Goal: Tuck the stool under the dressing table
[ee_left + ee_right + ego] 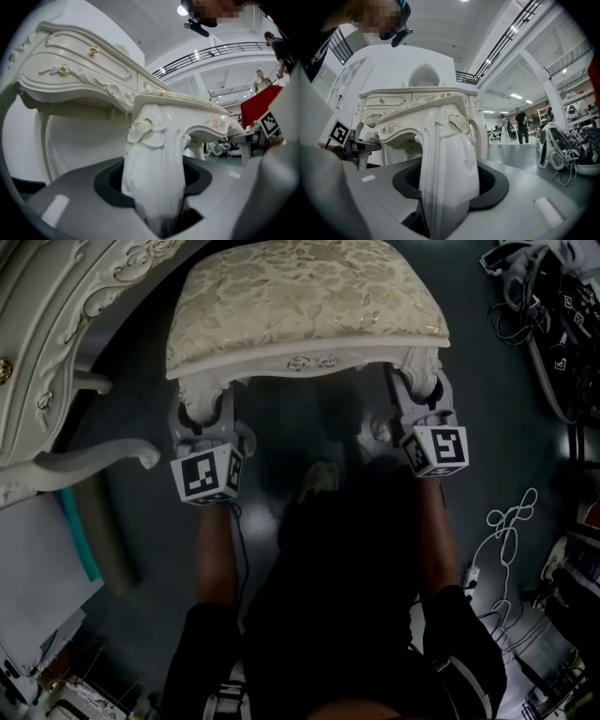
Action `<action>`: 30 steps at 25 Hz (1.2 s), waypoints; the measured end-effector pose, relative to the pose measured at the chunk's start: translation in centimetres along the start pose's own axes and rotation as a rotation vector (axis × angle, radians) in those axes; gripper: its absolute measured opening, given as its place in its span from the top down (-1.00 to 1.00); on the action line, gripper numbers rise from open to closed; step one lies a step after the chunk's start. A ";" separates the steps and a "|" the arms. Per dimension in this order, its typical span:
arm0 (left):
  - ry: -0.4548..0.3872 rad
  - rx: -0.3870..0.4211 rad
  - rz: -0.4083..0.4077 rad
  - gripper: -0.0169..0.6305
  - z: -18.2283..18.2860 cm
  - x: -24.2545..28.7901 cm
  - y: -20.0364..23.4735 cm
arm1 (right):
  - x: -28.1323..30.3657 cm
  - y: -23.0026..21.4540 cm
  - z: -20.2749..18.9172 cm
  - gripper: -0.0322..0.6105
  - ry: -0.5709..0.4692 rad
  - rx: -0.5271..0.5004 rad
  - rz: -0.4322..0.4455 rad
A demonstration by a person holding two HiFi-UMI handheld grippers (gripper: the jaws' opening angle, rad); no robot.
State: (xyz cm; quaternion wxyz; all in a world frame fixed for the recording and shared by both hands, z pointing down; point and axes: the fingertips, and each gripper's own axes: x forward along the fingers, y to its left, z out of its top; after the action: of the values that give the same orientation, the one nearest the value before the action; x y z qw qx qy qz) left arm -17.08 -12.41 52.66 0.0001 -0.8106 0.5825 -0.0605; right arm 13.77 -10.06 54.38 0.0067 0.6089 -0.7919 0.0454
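Head view: the stool [305,306] sits right ahead of both claws. The left claw [202,418] is clamped on one stool leg [200,395] and the right claw [419,399] on another. The table [47,334] is off past the left claw's outer side.

We'd swing the stool round to face the table, push both claws evenly, and mind the table leg [103,457] just beside the left claw.

Left gripper view: one stool leg gripped, table ahead-left of the claw.

Right gripper view: one stool leg gripped, table ahead.

Count: one stool, one table, two claws, two legs held.
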 end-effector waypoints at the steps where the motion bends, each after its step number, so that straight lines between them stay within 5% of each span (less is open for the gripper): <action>1: -0.015 0.025 -0.052 0.19 0.8 1.3 -2.4 | -1.9 -2.2 0.1 0.18 -0.029 0.011 -0.056; 5: -0.016 0.026 -0.075 0.19 2.2 0.8 -7.0 | -5.8 -5.5 1.4 0.18 -0.053 0.014 -0.090; 12: 0.028 -0.054 0.038 0.19 0.7 -3.1 1.5 | -0.6 2.5 2.6 0.18 0.001 -0.040 0.046; 20: 0.001 -0.024 0.080 0.19 -0.8 -1.8 7.3 | 4.7 6.4 0.5 0.19 -0.038 -0.024 0.072; 30: -0.017 -0.026 0.090 0.19 -1.3 -1.6 7.6 | 5.1 6.4 0.5 0.19 -0.049 -0.043 0.083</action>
State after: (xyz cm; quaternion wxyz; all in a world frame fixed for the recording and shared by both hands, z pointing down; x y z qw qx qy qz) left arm -24.86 -13.27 53.30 -0.0030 -0.7840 0.6190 -0.0460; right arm 6.25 -13.38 53.76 -0.0016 0.5761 -0.8173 0.0136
